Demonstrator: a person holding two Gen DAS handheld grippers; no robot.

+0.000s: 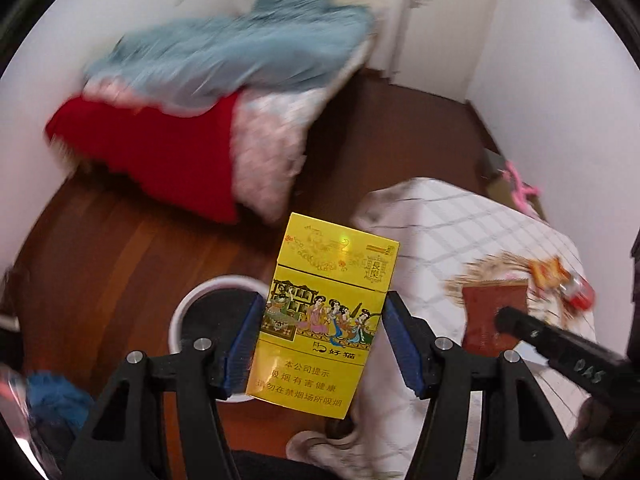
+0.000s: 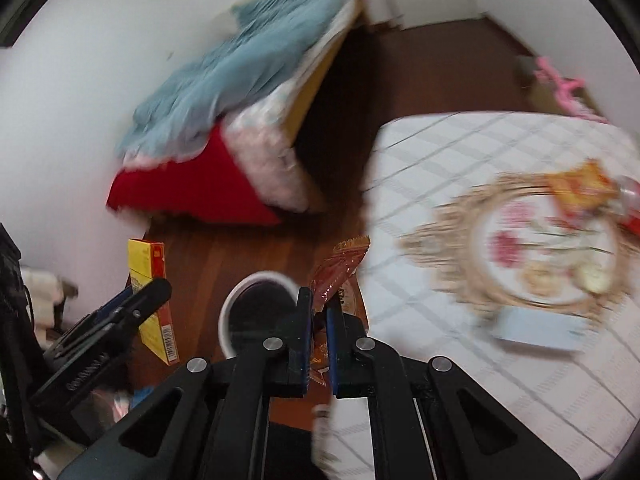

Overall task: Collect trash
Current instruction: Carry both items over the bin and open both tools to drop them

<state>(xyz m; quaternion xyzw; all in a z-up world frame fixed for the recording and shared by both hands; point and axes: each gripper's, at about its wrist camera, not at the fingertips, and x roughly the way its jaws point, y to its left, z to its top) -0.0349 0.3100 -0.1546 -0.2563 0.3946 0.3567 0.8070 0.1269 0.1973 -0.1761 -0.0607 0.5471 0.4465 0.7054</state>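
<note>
The left tool (image 1: 320, 332) has a yellow cigarette pack (image 1: 320, 320) standing upright between its blue pads. The left pad touches the pack's edge, while a thin gap shows at the right pad, so I cannot tell whether the grip is firm or already loosened. The right tool (image 2: 319, 320) is clamped on a brown foil snack wrapper (image 2: 340, 268), which sticks up and forward out of the nearly closed pads.

Just beyond and below both tools sits a white-rimmed trash bin (image 2: 256, 280) with a dark inside, on the wooden floor (image 1: 100, 248). The pack hangs over its right rim and the wrapper over its right edge, so both pieces look ready for dropping in.

The pack is probably light and stiff, a cardboard box that keeps its shape. Its narrow sides suit the pads best, low on the body, since a hard squeeze could dent it. The wrapper is thin, crinkly and slippery, so a pinch across the flat foil near one end should hold it.

To the right of the tools is a bench (image 2: 460, 152) under a white checked cloth, carrying a gold-rimmed plate (image 2: 532, 248) and more wrappers (image 2: 580, 188). Farther ahead lies a bed (image 1: 224, 92) with blue and red bedding.
</note>
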